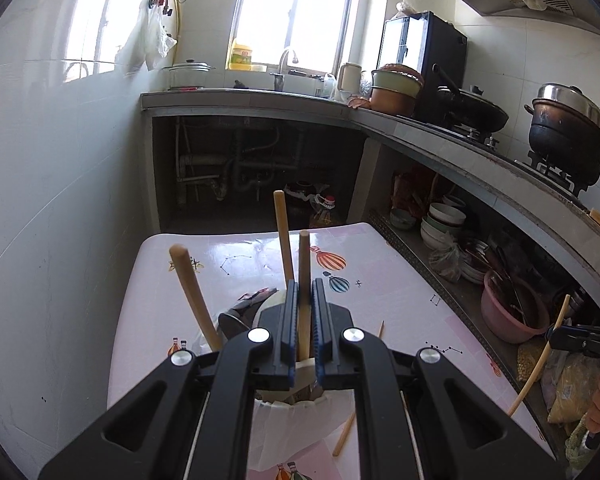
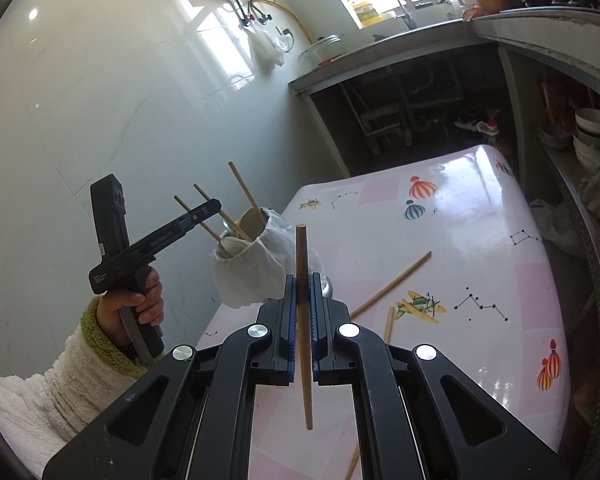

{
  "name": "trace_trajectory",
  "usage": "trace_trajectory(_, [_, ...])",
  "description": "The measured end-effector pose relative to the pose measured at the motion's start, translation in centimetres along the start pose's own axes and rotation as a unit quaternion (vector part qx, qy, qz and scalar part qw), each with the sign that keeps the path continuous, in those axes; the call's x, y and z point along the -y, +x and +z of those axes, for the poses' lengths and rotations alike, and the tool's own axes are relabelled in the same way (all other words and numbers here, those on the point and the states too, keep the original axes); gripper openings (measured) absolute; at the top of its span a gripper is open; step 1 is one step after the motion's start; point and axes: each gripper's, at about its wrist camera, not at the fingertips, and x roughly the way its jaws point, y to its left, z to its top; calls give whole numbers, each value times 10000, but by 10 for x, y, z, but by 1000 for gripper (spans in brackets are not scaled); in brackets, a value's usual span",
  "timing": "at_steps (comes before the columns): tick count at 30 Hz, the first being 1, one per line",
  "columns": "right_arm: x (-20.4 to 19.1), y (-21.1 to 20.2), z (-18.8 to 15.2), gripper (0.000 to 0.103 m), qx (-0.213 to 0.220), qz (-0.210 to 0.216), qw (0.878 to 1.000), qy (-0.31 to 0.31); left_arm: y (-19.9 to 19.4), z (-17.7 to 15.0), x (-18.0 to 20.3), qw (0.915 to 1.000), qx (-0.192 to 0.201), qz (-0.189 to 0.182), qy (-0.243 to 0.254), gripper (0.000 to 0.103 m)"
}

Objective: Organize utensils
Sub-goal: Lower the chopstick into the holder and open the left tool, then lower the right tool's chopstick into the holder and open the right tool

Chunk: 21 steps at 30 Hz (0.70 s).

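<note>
Right now I'm mid-drop: my left gripper (image 1: 305,300) is clamped tight on a pale wooden chopstick (image 1: 304,272), lowering it into the white-lined utensil holder (image 2: 252,272) on the pink patterned table (image 2: 480,264). My right gripper (image 2: 303,300) pinches another wooden chopstick (image 2: 302,280) upright, waiting. Next, I'd release left over the holder's mouth.
</note>
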Motion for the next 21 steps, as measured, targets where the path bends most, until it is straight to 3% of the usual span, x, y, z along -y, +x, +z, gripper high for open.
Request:
trace_trajectory(3, [-2,-1,2,4,16,-3,10000,-26,-3,0,-2,9999,-136,-23,-23,9])
trace_trajectory(6, [-9,-2,11,4,71,22,9999,-143,-17,-2,-4,9999,-37,-26,-115,30])
trace_trajectory(10, [-32,-5,35,4,294,137,9983,-479,-47,-10,-7,9994,246,-5,-244,43])
trace_trajectory(16, [-74,-11,88,4,809,520,9906,-969,-93,-40,-22,9969,491,182,-579,52])
trace_trajectory(21, [-99,2,123,4,1077,900,9846,-1040,-116,-78,-39,9943,405,319,-934,54])
